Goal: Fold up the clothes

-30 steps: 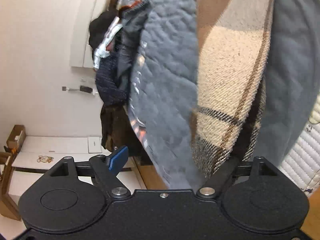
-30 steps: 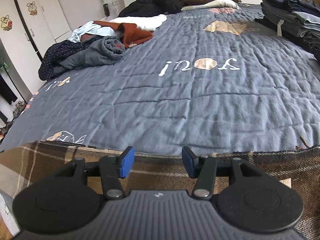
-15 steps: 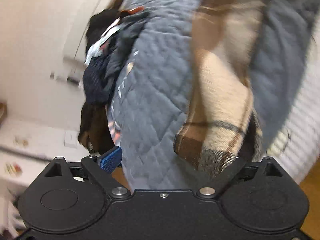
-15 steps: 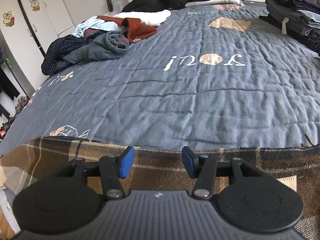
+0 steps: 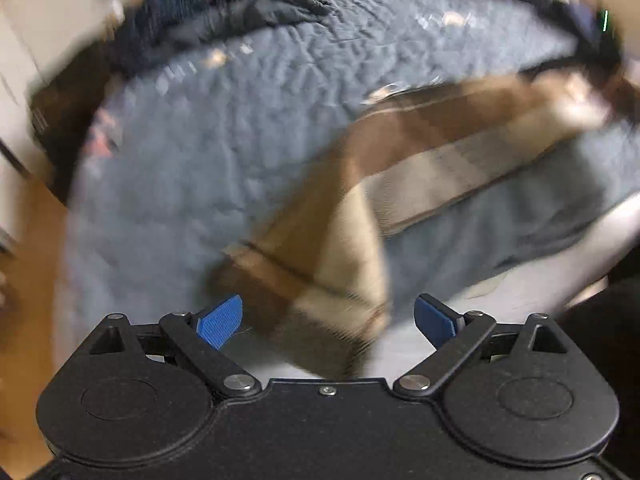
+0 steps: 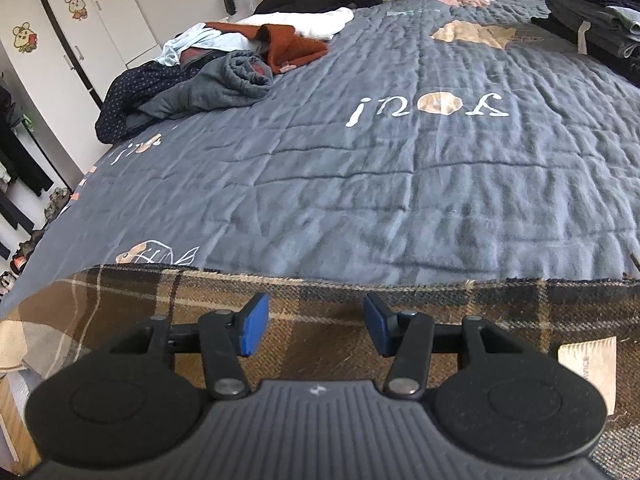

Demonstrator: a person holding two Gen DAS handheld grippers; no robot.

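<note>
A brown and tan plaid garment (image 6: pixel 360 300) lies along the near edge of the bed, its far hem straight across the grey quilt (image 6: pixel 400 184). My right gripper (image 6: pixel 314 330) is open and empty just above it. In the blurred left wrist view the same plaid garment (image 5: pixel 352 208) stretches away to the upper right, one corner hanging between the fingers of my left gripper (image 5: pixel 328 320), which is open.
A heap of unfolded clothes (image 6: pixel 224 68) sits at the bed's far left. A stack of folded dark clothes (image 6: pixel 592 28) sits at the far right. White wardrobes (image 6: pixel 68 32) stand on the left. Wood floor (image 5: pixel 28 300) shows beside the bed.
My left gripper has swung round to face along the bed, and its right finger, hidden by cloth before, now shows clear of the plaid garment. My right gripper has moved slightly forward over the plaid.
</note>
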